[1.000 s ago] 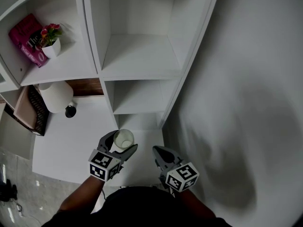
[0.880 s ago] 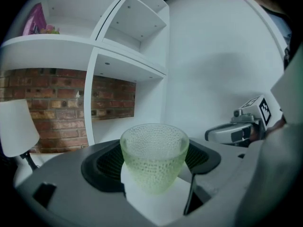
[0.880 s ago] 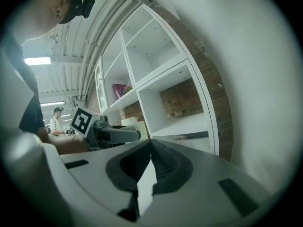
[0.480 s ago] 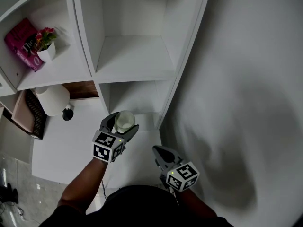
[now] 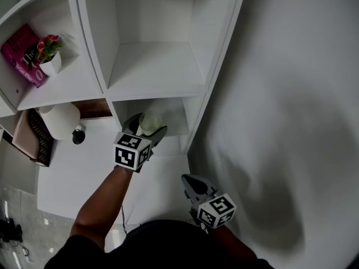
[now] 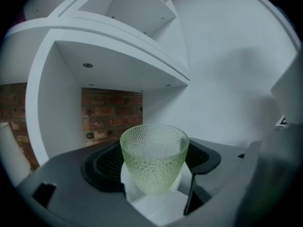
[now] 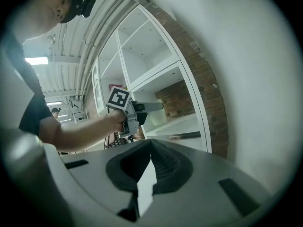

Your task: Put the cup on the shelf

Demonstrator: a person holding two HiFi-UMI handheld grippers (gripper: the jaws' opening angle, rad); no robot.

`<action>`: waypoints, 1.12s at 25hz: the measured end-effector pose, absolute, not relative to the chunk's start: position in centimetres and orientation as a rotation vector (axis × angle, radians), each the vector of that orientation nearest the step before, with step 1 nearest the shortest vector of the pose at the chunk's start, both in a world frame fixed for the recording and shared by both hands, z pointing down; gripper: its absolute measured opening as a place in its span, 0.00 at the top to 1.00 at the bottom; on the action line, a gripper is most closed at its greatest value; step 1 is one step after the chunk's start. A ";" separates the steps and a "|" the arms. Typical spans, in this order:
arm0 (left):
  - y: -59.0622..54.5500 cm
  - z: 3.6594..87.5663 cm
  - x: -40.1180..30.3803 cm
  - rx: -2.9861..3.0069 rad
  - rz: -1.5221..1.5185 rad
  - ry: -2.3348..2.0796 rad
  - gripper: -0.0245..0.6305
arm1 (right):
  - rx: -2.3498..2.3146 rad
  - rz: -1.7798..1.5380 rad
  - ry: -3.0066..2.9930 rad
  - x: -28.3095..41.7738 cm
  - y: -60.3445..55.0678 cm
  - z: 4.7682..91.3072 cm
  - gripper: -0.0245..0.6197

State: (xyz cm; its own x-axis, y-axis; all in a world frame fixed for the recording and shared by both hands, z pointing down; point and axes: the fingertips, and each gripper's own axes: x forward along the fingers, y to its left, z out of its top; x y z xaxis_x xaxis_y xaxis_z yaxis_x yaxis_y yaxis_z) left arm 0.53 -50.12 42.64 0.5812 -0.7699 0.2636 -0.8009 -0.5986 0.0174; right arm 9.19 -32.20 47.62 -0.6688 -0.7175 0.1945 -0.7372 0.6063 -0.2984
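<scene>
The left gripper [image 5: 145,129] pinches the pale green, dimpled cup [image 6: 154,157] upright between its jaws, at the mouth of the lower compartment of the white shelf [image 5: 175,116], above the tabletop [image 5: 78,167]. The cup looks carried but not yet set down, so what remains is placing it on the board and letting go. The right gripper [image 5: 189,181] hangs low near the body, jaws pressed together, holding nothing.
</scene>
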 end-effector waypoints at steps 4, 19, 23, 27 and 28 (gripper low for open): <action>-52.6 42.7 1.1 2.659 0.366 -1.354 0.37 | 1.261 0.560 -2.756 9.8 -32.6 47.8 0.95; -59.5 45.7 1.7 2.544 0.421 -1.389 0.37 | 1.324 0.621 -2.693 12.4 -32.9 49.5 0.95; -60.2 46.4 1.6 2.531 0.413 -1.398 0.37 | 1.335 0.624 -2.684 12.9 -33.1 49.6 0.95; -60.5 46.6 1.7 2.528 0.423 -1.411 0.37 | 1.334 0.631 -2.677 13.0 -33.1 49.6 0.95; -60.5 46.6 1.7 2.527 0.431 -1.414 0.37 | 1.332 0.635 -2.676 13.0 -33.1 49.5 0.95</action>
